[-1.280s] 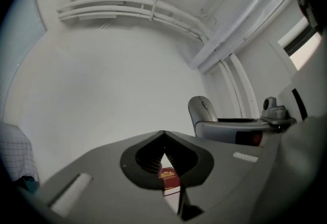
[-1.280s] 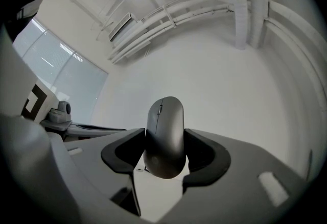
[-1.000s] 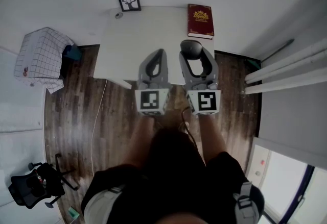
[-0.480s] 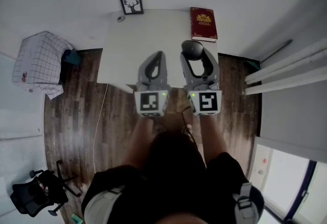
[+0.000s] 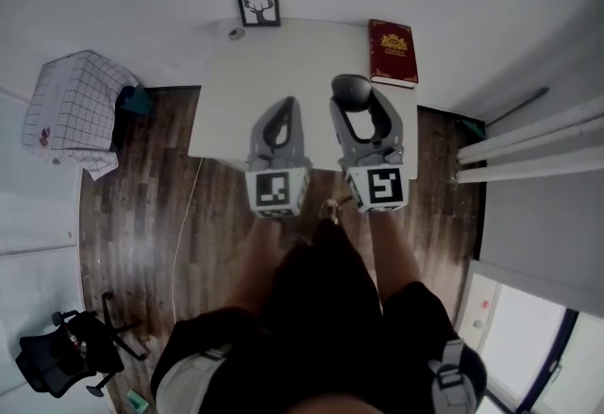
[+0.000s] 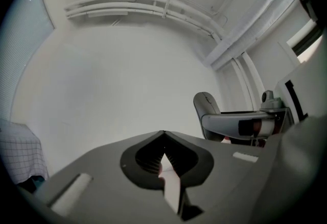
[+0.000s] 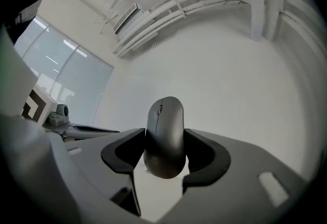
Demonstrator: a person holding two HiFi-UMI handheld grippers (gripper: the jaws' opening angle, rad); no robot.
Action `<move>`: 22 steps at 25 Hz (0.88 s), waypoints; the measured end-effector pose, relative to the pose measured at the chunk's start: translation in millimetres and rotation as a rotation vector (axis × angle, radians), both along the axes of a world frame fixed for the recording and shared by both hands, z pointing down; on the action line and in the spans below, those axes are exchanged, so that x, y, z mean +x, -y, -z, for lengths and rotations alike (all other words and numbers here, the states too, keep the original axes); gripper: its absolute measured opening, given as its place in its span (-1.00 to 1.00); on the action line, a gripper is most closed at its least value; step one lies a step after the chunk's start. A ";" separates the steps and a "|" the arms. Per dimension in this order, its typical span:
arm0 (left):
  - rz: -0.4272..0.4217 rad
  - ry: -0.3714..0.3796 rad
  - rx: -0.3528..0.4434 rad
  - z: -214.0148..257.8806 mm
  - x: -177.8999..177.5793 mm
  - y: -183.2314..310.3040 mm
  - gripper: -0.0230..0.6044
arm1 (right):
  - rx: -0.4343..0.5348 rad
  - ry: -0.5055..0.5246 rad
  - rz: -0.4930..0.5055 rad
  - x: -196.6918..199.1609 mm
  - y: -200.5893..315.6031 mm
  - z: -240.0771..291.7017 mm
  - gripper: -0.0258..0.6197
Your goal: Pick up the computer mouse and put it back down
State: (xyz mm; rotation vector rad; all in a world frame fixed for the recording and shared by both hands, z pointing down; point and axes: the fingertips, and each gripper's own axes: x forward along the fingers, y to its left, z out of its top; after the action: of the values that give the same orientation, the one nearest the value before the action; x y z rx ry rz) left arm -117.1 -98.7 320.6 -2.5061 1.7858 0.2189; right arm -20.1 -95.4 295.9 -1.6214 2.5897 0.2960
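A dark grey computer mouse [image 5: 351,90] hangs above the white table [image 5: 236,110], near its right end. My right gripper [image 5: 361,99] is shut on it. In the right gripper view the mouse [image 7: 166,121] stands nose up, with both pads pressed against its sides. My left gripper [image 5: 286,105] hovers beside it, over the table's front part. Its jaws are shut with nothing between them, and their tips meet in the left gripper view [image 6: 162,135]. That view also shows the mouse [image 6: 206,107] in the right gripper [image 6: 240,123] at the right.
A red book [image 5: 393,52] lies at the table's far right corner. A framed deer picture [image 5: 258,5] leans against the wall, with a small round object [image 5: 235,33] next to it. A checked cloth [image 5: 75,101] covers something left of the table. An office chair [image 5: 57,351] stands on the wood floor.
Both grippers have moved together farther over the table toward the wall and the book. The mouse has stayed in the right gripper's jaws.
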 end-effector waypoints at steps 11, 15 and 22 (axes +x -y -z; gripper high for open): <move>0.129 0.029 -0.095 -42.7 -52.1 116.8 -0.93 | -0.150 -0.006 0.154 -51.1 132.7 -51.1 -0.12; 0.156 0.053 -0.135 -64.1 -56.0 153.2 -0.92 | -0.210 -0.002 0.198 -61.1 178.4 -75.9 -0.12; 0.174 0.065 -0.251 -130.4 -64.7 201.1 -0.93 | -0.445 -0.040 0.256 -77.1 236.3 -163.2 -0.13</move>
State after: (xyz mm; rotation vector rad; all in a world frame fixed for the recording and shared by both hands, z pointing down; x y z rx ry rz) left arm -181.8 -299.8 450.9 -2.4577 2.1078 -0.1009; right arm -97.2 -331.7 459.1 -1.3630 3.0064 -0.2875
